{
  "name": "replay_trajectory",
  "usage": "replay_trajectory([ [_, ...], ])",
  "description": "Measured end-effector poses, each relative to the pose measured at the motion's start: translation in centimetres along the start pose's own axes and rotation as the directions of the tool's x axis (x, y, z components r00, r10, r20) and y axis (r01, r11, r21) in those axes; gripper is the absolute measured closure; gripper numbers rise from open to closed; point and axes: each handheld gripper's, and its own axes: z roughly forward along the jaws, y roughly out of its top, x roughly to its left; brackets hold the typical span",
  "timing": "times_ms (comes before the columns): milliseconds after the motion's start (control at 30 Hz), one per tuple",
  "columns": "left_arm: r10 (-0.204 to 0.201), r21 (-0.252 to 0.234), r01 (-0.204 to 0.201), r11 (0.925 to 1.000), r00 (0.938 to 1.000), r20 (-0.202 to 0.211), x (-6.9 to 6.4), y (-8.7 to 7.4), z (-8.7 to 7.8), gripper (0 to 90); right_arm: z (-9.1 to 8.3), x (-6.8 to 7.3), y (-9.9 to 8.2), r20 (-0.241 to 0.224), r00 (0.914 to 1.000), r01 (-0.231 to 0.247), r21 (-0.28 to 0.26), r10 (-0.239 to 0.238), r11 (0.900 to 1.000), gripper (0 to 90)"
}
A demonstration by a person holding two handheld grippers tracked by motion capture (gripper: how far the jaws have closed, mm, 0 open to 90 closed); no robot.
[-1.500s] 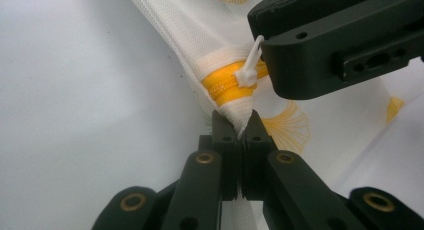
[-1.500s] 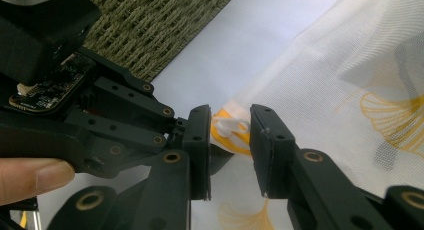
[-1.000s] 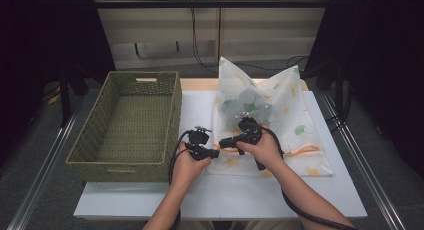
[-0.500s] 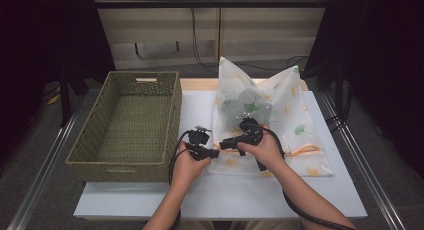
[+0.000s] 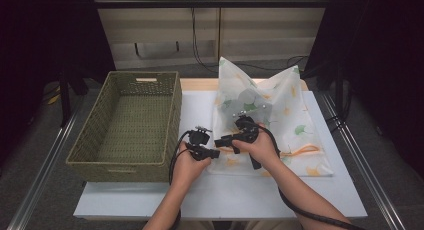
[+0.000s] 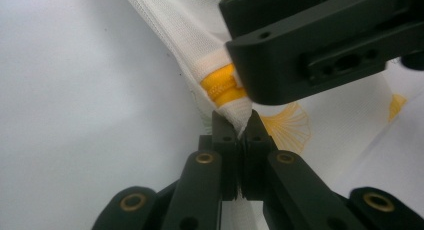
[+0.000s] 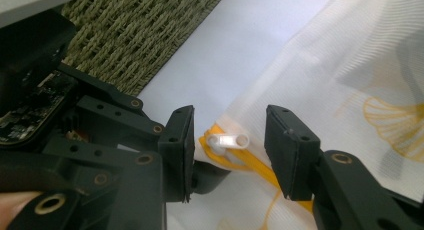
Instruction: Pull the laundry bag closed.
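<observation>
A white mesh bag [image 5: 280, 105] with a leaf print and a yellow zipper [image 6: 222, 87] lies on the table. My left gripper [image 6: 239, 121] is shut on the bag's near-left corner [image 6: 235, 109], just past the zipper's end. My right gripper [image 7: 231, 125] faces it from the right, jaws apart. Its jaws have just been opening. The white zipper pull [image 7: 231, 139] lies between the pads, and neither pad touches it. In the high view the left gripper [image 5: 215, 153] and the right gripper [image 5: 223, 140] meet at that corner. Dark shapes show through the bag's upper part.
An empty woven basket [image 5: 135, 120] stands to the left of the bag, close to my left hand. The white table [image 5: 320, 190] has bare room in front of the bag and to its right. Cables trail from both grippers toward the person.
In the high view both hands and the bag stay where they were; the jaw movement is too small to make out there.
</observation>
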Motion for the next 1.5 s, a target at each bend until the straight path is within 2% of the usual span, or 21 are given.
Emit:
replay_trajectory([
  [167,0.000,0.001,0.000,1.0000,1.0000,0.002,-0.1,0.0,0.1,87.9,0.7,0.6,0.2,-0.011,0.9995,0.031,0.001,-0.031,0.9995,60.2],
  [233,0.000,0.002,0.000,1.0000,1.0000,0.003,0.0,0.0,0.0,88.0,0.6,0.7,0.3,0.013,0.9978,0.065,0.005,-0.065,0.9979,65.7],
  [333,-0.003,-0.001,0.003,1.0000,1.0000,-0.001,0.1,-0.1,0.0,88.0,0.2,0.6,0.3,0.003,0.9988,0.050,0.007,-0.050,0.9987,67.4],
  [567,0.006,0.006,-0.005,1.0000,1.0000,-0.005,-0.1,0.0,0.2,88.0,-0.6,0.5,0.3,-0.017,0.9974,0.070,-0.022,-0.070,0.9973,70.1],
  [667,0.002,0.007,-0.002,1.0000,1.0000,-0.009,0.0,-0.1,0.3,88.0,-0.8,0.6,0.2,-0.016,0.9963,0.084,-0.012,-0.085,0.9964,76.5],
  [967,0.001,0.008,-0.001,1.0000,0.9999,-0.010,-0.1,0.0,0.3,88.0,-1.1,0.2,-0.4,-0.020,0.9947,0.101,0.016,-0.101,0.9948,84.1],
  [1033,0.001,0.008,-0.001,1.0000,0.9999,-0.014,0.0,0.0,0.3,88.0,-1.0,0.3,-0.5,-0.020,0.9930,0.117,0.034,-0.117,0.9925,86.0],
  [1200,0.001,0.009,-0.001,1.0000,0.9999,-0.010,0.0,0.0,0.3,88.0,-0.8,0.6,-0.5,-0.020,0.9884,0.152,0.064,-0.151,0.9863,87.8],
  [1500,-0.004,0.004,0.004,1.0000,1.0000,0.004,-0.1,0.1,0.2,88.1,-0.8,0.6,-0.4,-0.014,0.9859,0.167,0.082,-0.167,0.9824,86.7],
])
